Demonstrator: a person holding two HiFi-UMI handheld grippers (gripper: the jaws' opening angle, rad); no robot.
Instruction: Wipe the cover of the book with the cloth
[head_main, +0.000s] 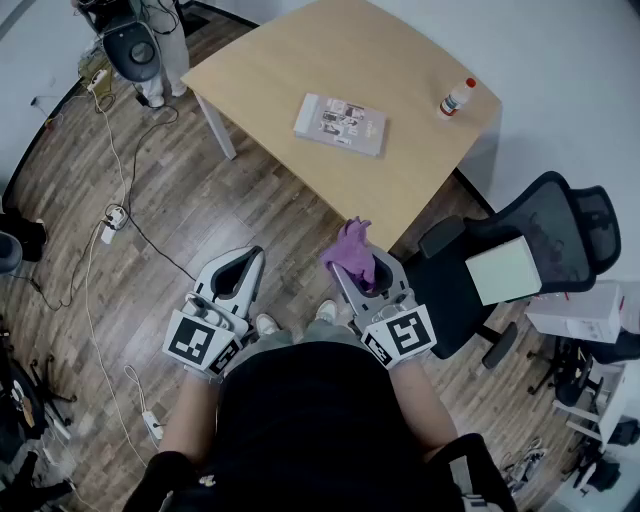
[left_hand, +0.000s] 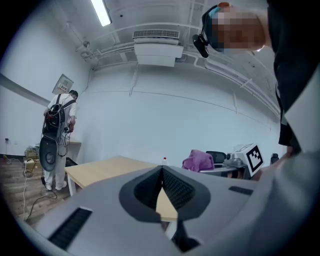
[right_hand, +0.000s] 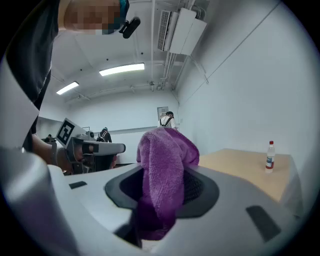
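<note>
Tabletop (head_main: 300, 60): book (head_main: 340, 124) flat near centre, cover print too small to read. Left hand-held gripper (head_main: 248, 262) over floor, jaws pressed together, empty. Right hand-held gripper (head_main: 362, 272) pinching purple cloth (head_main: 348, 250); cloth hides jaw tips. Bottle (head_main: 457, 98) upright at right corner, contents unclear.

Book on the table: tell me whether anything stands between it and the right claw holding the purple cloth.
Nothing visible does. The right claw, shut on the purple cloth, is short of the near edge of the table; only bare tabletop lies between there and the book. The bottle stands well off to the right.
</note>
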